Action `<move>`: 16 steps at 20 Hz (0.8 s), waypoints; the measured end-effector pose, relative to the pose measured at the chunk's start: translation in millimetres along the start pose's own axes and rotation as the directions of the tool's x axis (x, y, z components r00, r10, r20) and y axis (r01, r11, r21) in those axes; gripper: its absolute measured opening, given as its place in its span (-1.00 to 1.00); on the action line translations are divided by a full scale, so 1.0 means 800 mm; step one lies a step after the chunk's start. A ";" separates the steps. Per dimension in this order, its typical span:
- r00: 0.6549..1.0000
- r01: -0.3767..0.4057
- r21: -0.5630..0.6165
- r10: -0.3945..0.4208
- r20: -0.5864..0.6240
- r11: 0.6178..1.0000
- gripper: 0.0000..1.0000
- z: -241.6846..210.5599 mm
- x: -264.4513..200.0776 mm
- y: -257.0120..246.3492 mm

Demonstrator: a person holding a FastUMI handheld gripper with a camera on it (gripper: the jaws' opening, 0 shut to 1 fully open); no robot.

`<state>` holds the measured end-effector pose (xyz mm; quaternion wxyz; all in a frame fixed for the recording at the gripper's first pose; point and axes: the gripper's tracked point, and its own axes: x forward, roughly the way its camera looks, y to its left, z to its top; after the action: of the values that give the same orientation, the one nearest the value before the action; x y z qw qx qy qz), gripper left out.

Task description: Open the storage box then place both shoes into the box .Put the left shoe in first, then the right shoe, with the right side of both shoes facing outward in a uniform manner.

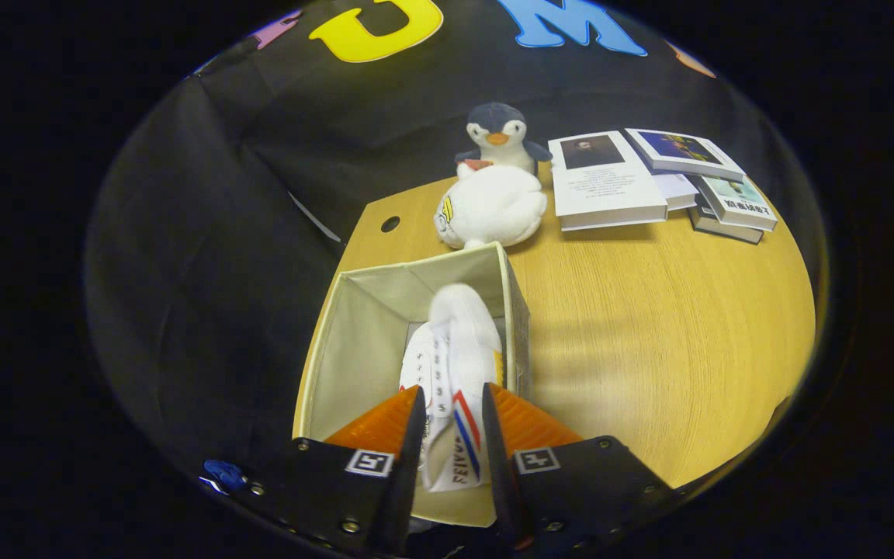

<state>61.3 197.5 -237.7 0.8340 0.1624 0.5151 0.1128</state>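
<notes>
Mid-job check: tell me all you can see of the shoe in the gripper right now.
The shoe is a white lace-up sneaker, canvas or leather by its look, with rows of eyelets and a red and blue stripe on its side. The gripper is shut on its heel end, both fingers pressing. It points toe-first away from the gripper, down into the open beige fabric storage box, near the box's right wall. Whether it touches the bottom cannot be told.

- Light-brown wooden table (672,326) with a small round hole (390,223) near its far corner.
- Black cloth booth wall (206,256) hanging in folds behind and beside it.
</notes>
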 end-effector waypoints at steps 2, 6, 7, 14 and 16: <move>0.999 -0.028 -0.011 0.028 0.023 1.000 0.53 0.008 -0.015 0.007; 0.989 0.020 -0.136 0.000 0.146 0.990 0.99 0.038 -0.063 -0.005; 0.984 0.029 -0.162 0.001 0.180 0.986 0.99 0.045 -0.075 -0.008; 0.916 0.084 -0.239 0.020 0.401 0.967 0.99 0.083 -0.173 -0.039; 0.899 0.103 -0.251 0.018 0.437 0.962 0.99 0.083 -0.196 -0.054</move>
<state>52.1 91.9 -97.7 0.9444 0.0578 0.2990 0.1239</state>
